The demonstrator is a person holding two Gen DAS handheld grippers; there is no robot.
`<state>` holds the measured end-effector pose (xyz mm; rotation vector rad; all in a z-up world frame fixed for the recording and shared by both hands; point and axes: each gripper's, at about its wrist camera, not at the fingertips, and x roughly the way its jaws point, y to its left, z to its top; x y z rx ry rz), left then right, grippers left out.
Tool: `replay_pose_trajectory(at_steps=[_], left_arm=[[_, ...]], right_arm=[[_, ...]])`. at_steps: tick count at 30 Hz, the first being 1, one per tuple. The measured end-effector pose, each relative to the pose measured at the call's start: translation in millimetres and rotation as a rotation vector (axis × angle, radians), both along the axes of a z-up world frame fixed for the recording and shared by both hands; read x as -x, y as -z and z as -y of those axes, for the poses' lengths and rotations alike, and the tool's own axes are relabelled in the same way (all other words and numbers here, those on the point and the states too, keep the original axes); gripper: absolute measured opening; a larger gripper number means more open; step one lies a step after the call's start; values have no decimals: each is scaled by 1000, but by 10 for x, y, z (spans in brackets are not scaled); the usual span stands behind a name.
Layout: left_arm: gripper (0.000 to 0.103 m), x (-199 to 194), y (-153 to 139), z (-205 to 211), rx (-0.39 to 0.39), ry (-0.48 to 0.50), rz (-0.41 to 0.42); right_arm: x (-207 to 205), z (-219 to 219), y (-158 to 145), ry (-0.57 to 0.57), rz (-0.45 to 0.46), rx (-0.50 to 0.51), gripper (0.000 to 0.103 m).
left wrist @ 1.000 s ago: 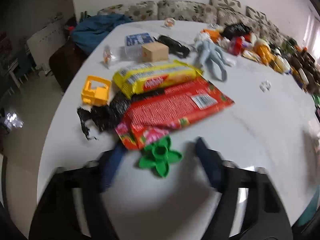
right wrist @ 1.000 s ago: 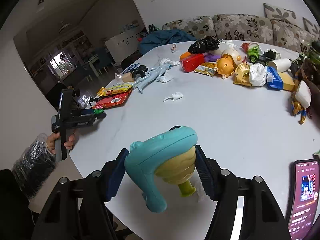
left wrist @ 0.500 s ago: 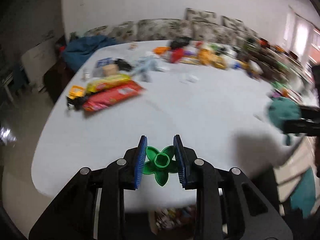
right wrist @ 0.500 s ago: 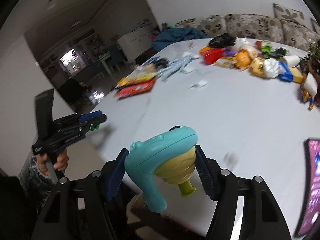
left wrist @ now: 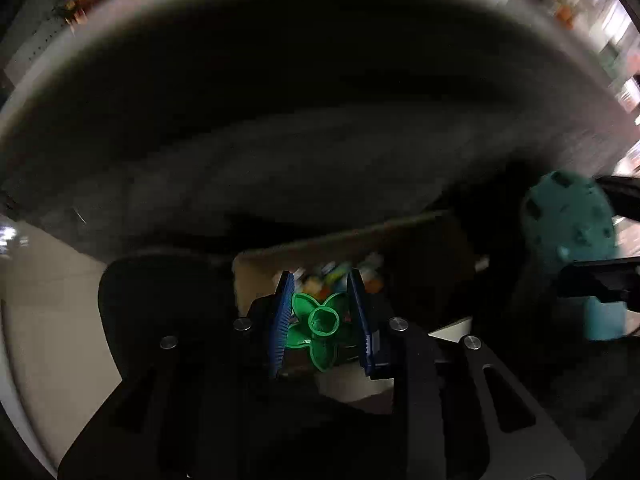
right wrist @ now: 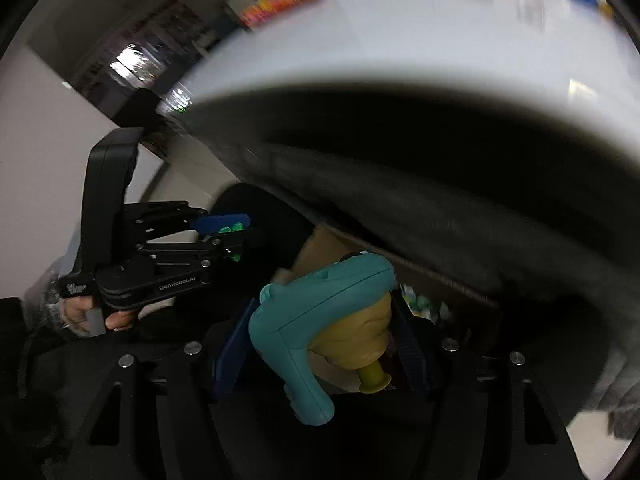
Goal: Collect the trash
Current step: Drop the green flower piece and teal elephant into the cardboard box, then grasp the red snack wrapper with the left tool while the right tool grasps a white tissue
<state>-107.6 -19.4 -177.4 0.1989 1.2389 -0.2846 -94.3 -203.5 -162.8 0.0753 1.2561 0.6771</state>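
Note:
In the left wrist view my left gripper (left wrist: 320, 277) hangs below the table edge, over an open cardboard box (left wrist: 260, 276). A green flower-shaped plastic toy (left wrist: 316, 324) sits between its blue pads, which still touch it while the jaws are opening slightly. My right gripper (right wrist: 324, 308) is shut on a teal and yellow toy (right wrist: 320, 300), held above the same cardboard box (right wrist: 316, 248). The teal toy (left wrist: 568, 220) also shows at the right of the left wrist view. In the right wrist view the left gripper (right wrist: 228, 232) holds the green toy (right wrist: 230, 229).
The white round table (right wrist: 400, 40) looms overhead, its dark underside filling much of both views. Blurred wrappers and toys lie on its top. The box holds several colourful items (left wrist: 340, 270). A hand (right wrist: 116, 320) grips the left tool's handle; pale floor lies at left.
Both grippers have dropped from above the tabletop to below its edge, over the box. The left jaws closed on the green toy that lay on the table a second ago. The right still holds the teal toy.

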Motion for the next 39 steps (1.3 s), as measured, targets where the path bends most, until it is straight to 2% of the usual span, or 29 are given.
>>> replay_pose_trajectory(at_steps=[2,3,5,6,8,15,18,20,23,26,30,32,34,35,38,39], left_arm=[[55,-33,320,82,-45,2,-78],[60,-38,420,116,-48,11,-121],[64,-5,542,154,-69,19,-158],[66,-8,543,162,-72,25,-156],[79,-14,497,156,-73,22,-128],[79,-3,441,70,-67,6,-105],[79,23,265,5,-78,-6,-65],[79,32,66,-53,-76,-16,-36],[79,90,-378,-223,-10,-10,-9],[79,140,-858,-428,63,2,72],[83,50,-1305,-671,139,-53,175],[83,-21,-1463,-772,169,-93,223],[83,-114,-1580,-889,189,-137,263],[83,-144,-1603,-921,193,-152,272],[83,-297,-1664,-1070,212,-209,289],[83,-358,-1679,-1123,223,-227,290]], right_arm=[[-51,-60,265,5,-39,46,68],[-60,-73,339,8,-47,58,68],[-59,-96,410,17,-56,67,71],[-49,-105,402,19,-51,66,75],[-45,-109,350,20,-32,61,77],[10,-79,42,27,36,59,78],[63,-87,-333,-22,84,7,78],[50,-71,-697,-62,125,-52,78],[-132,-22,-1238,-75,248,-84,83],[-647,-28,-1563,-57,364,-36,85],[-1765,-208,-1617,-12,489,95,85],[-2251,-295,-1530,-11,488,141,83],[-2654,-384,-1397,-19,463,163,75],[-2855,-435,-1335,-33,446,175,74],[-3167,-562,-1198,-87,421,244,70],[-3237,-583,-1139,-111,402,255,65]])
